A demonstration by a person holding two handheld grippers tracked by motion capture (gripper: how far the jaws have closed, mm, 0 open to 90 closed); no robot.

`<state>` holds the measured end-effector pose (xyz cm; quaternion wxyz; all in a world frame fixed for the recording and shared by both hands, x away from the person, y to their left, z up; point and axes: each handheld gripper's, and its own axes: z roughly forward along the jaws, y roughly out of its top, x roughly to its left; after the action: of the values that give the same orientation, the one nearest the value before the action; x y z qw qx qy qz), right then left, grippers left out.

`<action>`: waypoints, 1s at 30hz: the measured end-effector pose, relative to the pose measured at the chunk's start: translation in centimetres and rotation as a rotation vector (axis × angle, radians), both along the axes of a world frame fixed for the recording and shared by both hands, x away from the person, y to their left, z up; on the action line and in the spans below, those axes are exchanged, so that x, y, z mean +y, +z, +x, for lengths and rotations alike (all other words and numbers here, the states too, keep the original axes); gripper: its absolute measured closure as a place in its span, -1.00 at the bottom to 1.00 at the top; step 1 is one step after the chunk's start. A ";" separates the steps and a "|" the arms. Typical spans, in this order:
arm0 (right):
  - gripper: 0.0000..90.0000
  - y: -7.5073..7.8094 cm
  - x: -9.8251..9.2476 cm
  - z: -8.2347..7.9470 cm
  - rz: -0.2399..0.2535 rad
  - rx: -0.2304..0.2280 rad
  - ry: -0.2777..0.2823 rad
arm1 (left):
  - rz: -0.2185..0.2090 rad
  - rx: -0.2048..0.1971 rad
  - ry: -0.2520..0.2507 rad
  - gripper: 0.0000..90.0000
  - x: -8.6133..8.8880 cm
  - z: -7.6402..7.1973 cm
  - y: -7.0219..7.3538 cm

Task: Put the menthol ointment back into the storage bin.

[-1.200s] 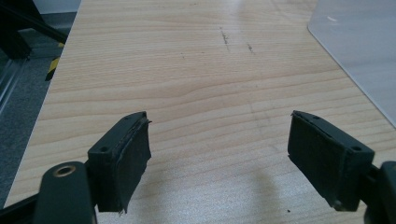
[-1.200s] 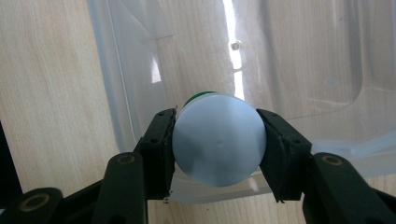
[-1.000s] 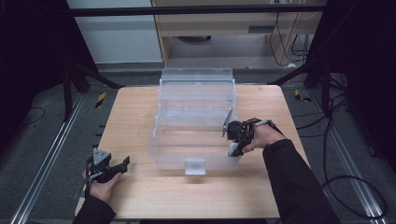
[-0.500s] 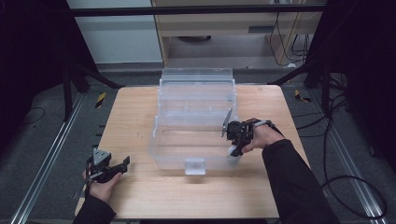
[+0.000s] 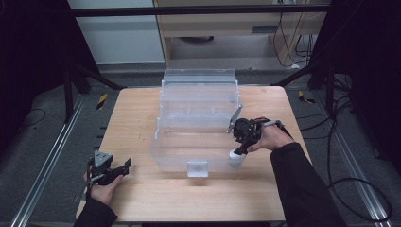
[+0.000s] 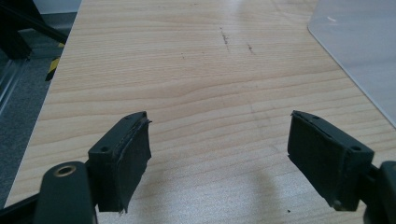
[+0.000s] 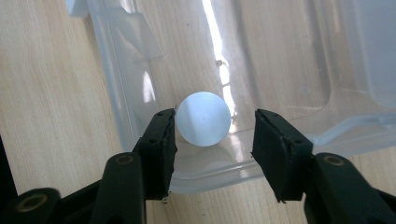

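Inside clear plastic bin [image 7: 140, 60] — smooth white ball [image 7: 203, 119]

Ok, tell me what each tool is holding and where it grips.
Nothing is held. The right tool has just been opening: the white cup inside the clear box sits between its jaws, with a gap on one side. The left tool is open over the table.
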<state>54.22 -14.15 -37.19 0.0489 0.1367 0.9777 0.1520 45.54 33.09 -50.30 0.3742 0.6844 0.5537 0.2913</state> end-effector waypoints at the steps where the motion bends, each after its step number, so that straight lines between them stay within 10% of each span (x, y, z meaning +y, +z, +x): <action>1: 0.04 0.0 0.0 0.0 0.000 0.000 0.000 | 0.000 0.000 0.000 -0.55 0.0 0.0 0.0; 18: -0.61 1.8 -4.1 -3.5 0.261 -0.160 -0.218 | 0.001 0.000 0.000 -0.55 0.0 0.0 0.0; 30: -0.68 0.3 -6.5 -6.1 0.411 -0.242 -0.375 | 0.000 0.000 0.000 -0.55 0.0 0.0 0.0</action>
<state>48.16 -20.70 -36.92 0.1635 0.3026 0.8712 0.3504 45.52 33.08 -50.30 0.3740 0.6845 0.5539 0.2914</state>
